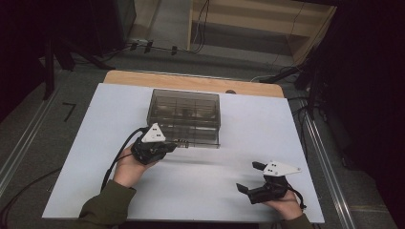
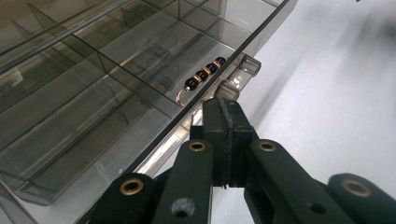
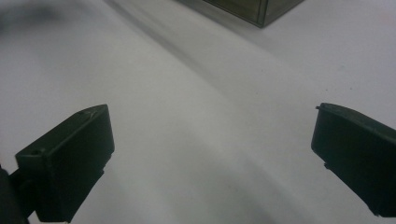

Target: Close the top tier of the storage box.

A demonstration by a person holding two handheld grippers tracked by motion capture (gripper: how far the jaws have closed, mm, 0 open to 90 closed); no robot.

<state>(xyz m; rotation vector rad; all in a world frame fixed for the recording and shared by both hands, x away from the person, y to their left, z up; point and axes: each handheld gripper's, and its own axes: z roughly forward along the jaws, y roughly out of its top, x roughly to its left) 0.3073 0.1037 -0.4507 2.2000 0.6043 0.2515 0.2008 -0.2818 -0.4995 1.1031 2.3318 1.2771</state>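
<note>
At the near front edge of the smoky transparent compartment box (image 1: 185,116), which sits on the white table (image 1: 86,157) and serves as the landmark throughout, the left gripper (image 1: 173,144) rests with its jaws pressed fully together. The left gripper view shows the closed tips (image 2: 223,112) just beside the box's front latch tabs (image 2: 238,74); whether anything thin is pinched between the pads cannot be told, and nothing is visible there. Inside the box, in the compartment nearest that front edge, lies a beaded earring (image 2: 201,77): dark beads with gold spacers and a gold hook. The lid appears to be down over the compartments, so the work is judged to be at an early stage: the latch is being addressed, while opening the box and reaching the earring both remain to be done. That the tips actually touch the latch cannot be confirmed.

Well clear of the box, toward the near right corner of the table, the right gripper (image 1: 249,177) hovers with its jaws spread wide and nothing between them; the right gripper view confirms bare table surface between the two pads (image 3: 70,158) and places one corner of the box (image 3: 259,11) far ahead.

The high view gives the overall layout and both hands, but renders the box contents indistinct. The left gripper view alone resolves the earring, the dividers and the latch tabs.
</note>
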